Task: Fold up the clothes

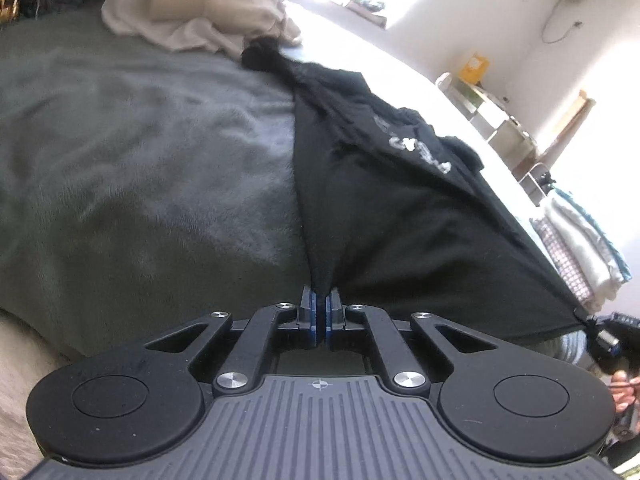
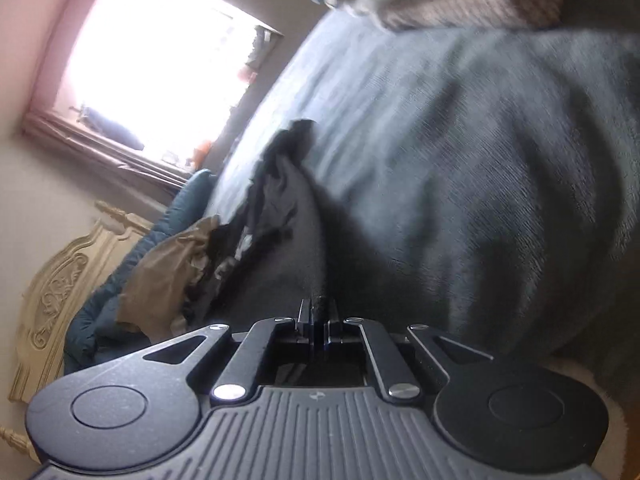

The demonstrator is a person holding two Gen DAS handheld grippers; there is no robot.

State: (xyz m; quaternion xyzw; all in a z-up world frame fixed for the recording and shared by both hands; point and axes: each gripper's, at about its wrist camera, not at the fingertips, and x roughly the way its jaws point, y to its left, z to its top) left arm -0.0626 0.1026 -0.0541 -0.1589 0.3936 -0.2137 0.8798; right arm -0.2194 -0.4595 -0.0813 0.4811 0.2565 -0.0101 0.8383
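Black cotton T-shirt (image 1: 400, 216) with pale lettering hangs stretched between my two grippers, its near edge lifted off the bed. My left gripper (image 1: 322, 312) is clamped on one bunched corner of that shirt, blue pads pressed together with the cloth pinched between them. My right gripper (image 2: 319, 322) is clamped on the other corner, a thin twist of dark fabric caught between its black fingers; from the left wrist view I can see it at the far right, the hem pulled taut to it.

Beyond my fingers the shirt runs away over the grey fleece blanket (image 1: 140, 152) that covers the bed, its far end rumpled and resting on the blanket. Further on, a crumpled cream garment (image 1: 192, 12) lies at the far side of the bed. From the right wrist view, a brown crumpled cloth (image 2: 168, 272) sits beside the shirt, with a carved cream headboard (image 2: 56, 292) and a bright window (image 2: 160, 60) behind.
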